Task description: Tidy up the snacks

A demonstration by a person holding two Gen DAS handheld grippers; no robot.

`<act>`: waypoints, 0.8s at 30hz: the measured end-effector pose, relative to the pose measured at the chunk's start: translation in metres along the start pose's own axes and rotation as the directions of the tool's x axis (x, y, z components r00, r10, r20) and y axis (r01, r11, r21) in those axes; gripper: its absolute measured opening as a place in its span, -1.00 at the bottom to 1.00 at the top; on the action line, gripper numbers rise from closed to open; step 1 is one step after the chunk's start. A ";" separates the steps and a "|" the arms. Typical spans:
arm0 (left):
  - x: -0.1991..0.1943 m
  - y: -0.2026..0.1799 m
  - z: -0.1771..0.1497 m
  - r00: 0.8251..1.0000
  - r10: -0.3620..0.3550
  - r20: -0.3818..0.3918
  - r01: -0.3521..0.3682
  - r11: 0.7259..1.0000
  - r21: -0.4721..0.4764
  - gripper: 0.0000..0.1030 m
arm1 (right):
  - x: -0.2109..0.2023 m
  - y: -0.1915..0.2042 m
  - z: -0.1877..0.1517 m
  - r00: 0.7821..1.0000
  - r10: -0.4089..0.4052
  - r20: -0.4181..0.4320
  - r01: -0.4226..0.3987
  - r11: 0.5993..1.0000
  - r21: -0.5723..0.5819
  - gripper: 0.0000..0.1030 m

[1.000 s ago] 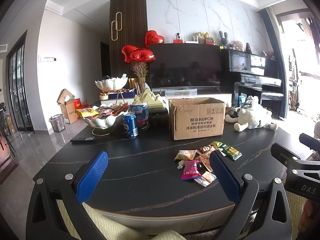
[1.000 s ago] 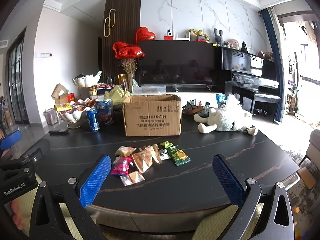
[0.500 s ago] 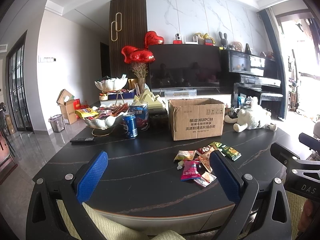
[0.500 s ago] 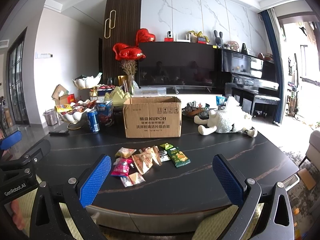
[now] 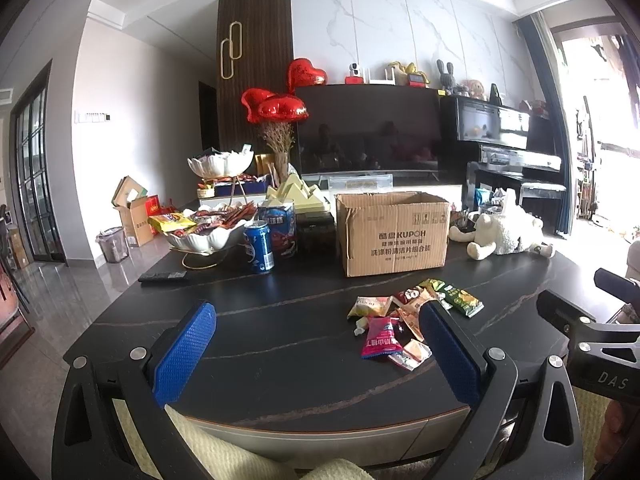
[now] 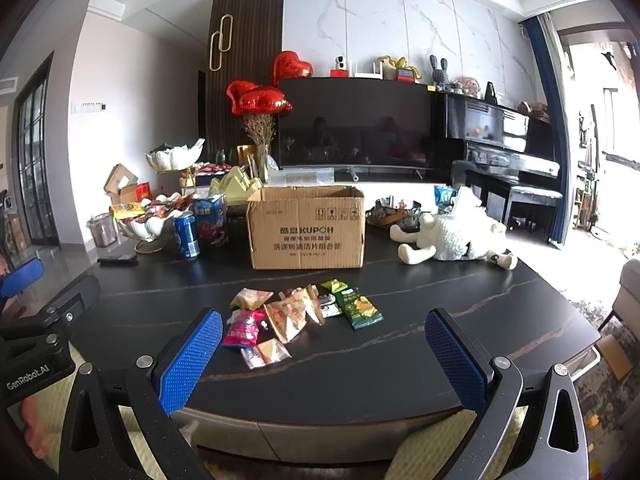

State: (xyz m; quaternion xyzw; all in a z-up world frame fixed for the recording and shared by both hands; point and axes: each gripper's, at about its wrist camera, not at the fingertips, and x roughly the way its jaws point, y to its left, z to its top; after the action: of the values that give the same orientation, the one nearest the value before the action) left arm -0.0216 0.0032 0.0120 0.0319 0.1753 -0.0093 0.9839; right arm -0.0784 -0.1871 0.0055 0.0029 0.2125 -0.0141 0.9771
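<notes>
Both grippers — left gripper (image 5: 316, 344) and right gripper (image 6: 324, 350) — hang wide and empty at frame bottom, snack packets (image 6: 300, 314) heaped mid-frame below the open cardboard box (image 6: 306, 228), likely their destination.

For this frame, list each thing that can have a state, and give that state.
left gripper: open, empty
right gripper: open, empty
cardboard box: upright, top flaps open
snack packets: loose heap on the table, outside the box
blue can: upright
plush toy: lying on its side
television: screen dark
</notes>
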 end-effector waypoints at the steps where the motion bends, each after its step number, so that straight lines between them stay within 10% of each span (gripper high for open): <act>1: 0.001 0.000 -0.001 1.000 -0.008 -0.007 0.008 1.000 0.003 1.00 | 0.003 0.000 -0.001 1.000 0.005 -0.011 -0.005 1.000 0.002 0.99; 24: 0.124 -0.023 0.000 0.948 -0.165 -0.273 0.172 0.985 0.001 0.60 | 0.143 0.009 0.009 0.961 0.160 -0.225 -0.195 0.971 -0.142 0.91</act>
State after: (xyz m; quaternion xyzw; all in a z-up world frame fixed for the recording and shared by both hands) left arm 0.0938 -0.0204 -0.0319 0.0299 0.3108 -0.0911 0.9456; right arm 0.0554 -0.1821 -0.0457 -0.0561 0.3146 0.0915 0.9431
